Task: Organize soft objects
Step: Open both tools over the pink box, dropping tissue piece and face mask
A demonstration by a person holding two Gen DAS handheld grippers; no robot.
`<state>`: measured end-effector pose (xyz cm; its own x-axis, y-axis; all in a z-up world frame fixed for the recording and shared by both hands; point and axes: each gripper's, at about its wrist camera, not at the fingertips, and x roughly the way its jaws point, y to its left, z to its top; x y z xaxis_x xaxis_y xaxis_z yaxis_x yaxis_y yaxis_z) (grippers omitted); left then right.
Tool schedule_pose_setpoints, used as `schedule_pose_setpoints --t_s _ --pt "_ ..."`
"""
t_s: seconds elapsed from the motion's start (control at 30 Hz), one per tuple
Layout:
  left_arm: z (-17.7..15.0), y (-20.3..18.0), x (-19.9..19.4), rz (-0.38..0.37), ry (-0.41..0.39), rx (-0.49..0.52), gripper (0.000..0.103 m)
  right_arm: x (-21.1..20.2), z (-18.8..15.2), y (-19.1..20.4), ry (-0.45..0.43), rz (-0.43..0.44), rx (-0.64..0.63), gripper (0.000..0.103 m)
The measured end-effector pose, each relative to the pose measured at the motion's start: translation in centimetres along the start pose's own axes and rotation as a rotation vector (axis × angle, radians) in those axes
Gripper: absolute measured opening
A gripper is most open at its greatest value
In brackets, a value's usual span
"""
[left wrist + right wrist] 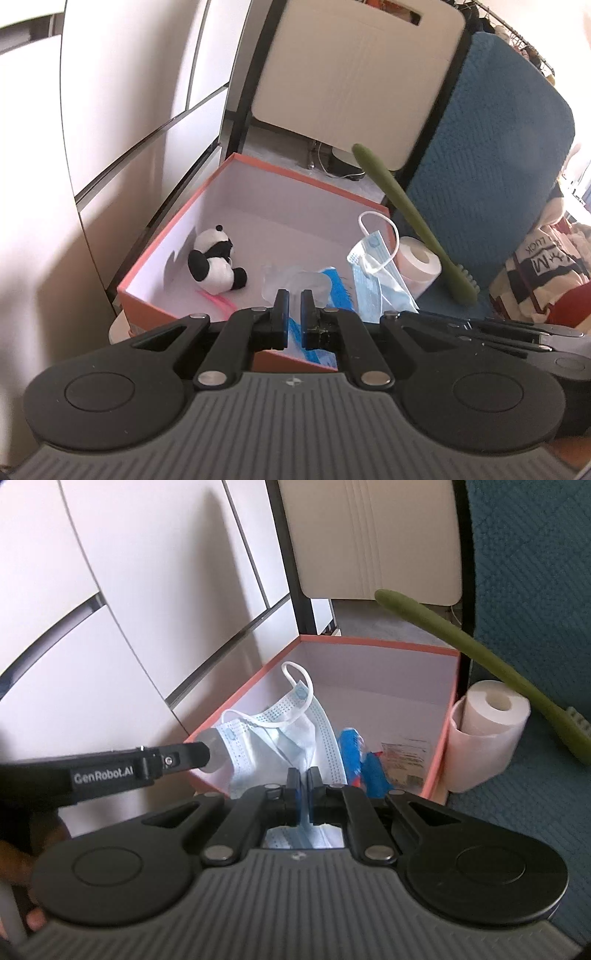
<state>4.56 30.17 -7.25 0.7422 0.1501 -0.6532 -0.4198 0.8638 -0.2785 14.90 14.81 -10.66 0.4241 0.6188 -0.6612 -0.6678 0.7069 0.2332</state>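
Observation:
An orange-rimmed white box (295, 173) (369, 642) holds a panda plush (218, 262) and a clear packet with blue print (325, 280) (354, 757). A light blue face mask (373, 273) (280, 738) hangs spread over the box. My right gripper (303, 775) is shut on its lower edge. My left gripper (293, 304) is shut too, with light blue material in its narrow gap. In the right wrist view its tip (212, 755) meets the mask's left corner. The right gripper's body (480, 328) lies beside the left one.
A toilet paper roll (419, 262) (487, 723) stands against the box's right wall. A long green brush (406, 214) (480, 653) leans over a blue quilted cover (498, 147). Behind are a cream chair back (354, 74) and white cabinet doors (110, 110). A striped bag (535, 273) sits far right.

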Motion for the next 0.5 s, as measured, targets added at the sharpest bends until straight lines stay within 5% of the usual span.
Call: schedule_pose_setpoints --t_s 0.5 --pt "4.1 5.5 6.6 -0.011 0.076 -0.046 0.007 8.5 3.3 1.5 0.084 0.0 0.019 0.009"
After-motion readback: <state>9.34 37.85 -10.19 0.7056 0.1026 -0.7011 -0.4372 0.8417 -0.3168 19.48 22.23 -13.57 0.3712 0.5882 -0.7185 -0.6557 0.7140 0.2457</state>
